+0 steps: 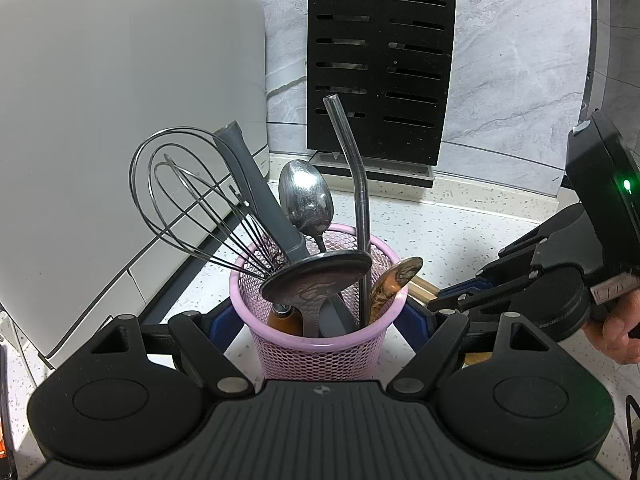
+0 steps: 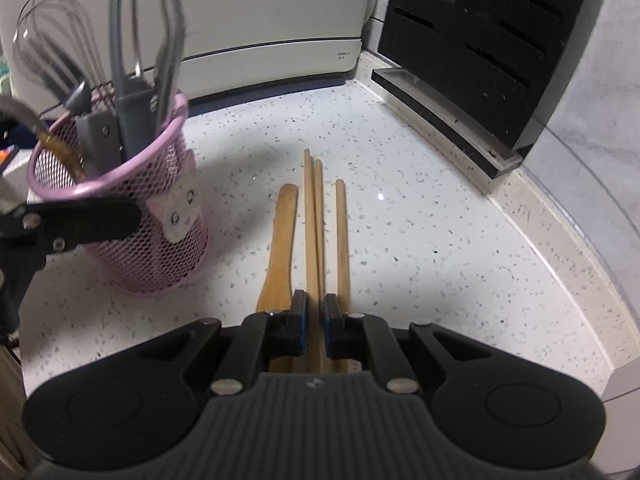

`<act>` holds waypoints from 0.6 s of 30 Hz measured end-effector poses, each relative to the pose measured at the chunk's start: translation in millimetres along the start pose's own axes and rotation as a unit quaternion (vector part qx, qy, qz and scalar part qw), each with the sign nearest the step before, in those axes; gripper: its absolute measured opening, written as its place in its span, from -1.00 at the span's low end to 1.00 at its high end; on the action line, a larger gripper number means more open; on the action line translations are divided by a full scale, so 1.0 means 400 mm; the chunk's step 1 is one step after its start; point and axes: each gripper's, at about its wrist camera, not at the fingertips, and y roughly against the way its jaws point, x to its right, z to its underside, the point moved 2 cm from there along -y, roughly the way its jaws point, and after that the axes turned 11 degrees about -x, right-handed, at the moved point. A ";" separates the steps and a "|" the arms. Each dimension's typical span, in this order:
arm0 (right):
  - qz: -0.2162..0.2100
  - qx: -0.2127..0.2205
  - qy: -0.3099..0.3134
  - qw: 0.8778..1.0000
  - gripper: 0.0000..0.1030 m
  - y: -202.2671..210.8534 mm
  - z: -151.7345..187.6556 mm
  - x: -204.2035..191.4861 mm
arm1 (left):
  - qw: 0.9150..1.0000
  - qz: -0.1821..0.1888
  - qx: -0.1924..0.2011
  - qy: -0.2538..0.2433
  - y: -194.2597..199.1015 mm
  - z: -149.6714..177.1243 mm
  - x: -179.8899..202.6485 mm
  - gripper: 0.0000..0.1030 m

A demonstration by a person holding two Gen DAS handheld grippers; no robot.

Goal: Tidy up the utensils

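Note:
In the left wrist view my left gripper point(image 1: 320, 320) is shut on a pink mesh cup point(image 1: 320, 354), its blue pads against both sides. The cup holds a whisk point(image 1: 180, 196), a grey peeler point(image 1: 256, 196), a spoon point(image 1: 306, 196), a glass straw point(image 1: 360, 184) and other utensils. To the cup's right, my right gripper point(image 2: 316, 316) points down at the counter, its pads closed on a pair of wooden chopsticks point(image 2: 312, 220) lying flat. A wooden spatula point(image 2: 282, 248) lies left of them and a single chopstick point(image 2: 341, 240) lies right.
A black slotted knife block point(image 2: 480, 40) stands at the back right against the marble wall. A large white appliance point(image 1: 120, 120) fills the back left, close behind the cup. The speckled counter point(image 2: 440, 240) ends in a raised rim at the right. A hand point(image 1: 616, 332) holds the right gripper.

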 end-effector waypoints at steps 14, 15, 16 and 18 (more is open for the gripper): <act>-0.051 0.045 -0.071 0.995 -0.96 0.057 0.017 0.038 | 1.000 0.000 0.000 -0.001 -0.001 0.000 0.002 0.80; -0.060 0.054 -0.079 0.994 -0.96 0.067 0.019 0.042 | 1.000 0.000 0.000 -0.001 -0.001 0.000 0.001 0.80; -0.070 0.067 -0.089 0.991 -0.96 0.080 0.021 0.047 | 1.000 0.000 0.000 0.000 -0.001 0.000 0.001 0.80; -0.080 0.094 -0.103 0.987 -0.96 0.105 0.021 0.053 | 1.000 0.000 0.000 -0.001 -0.001 0.000 0.001 0.80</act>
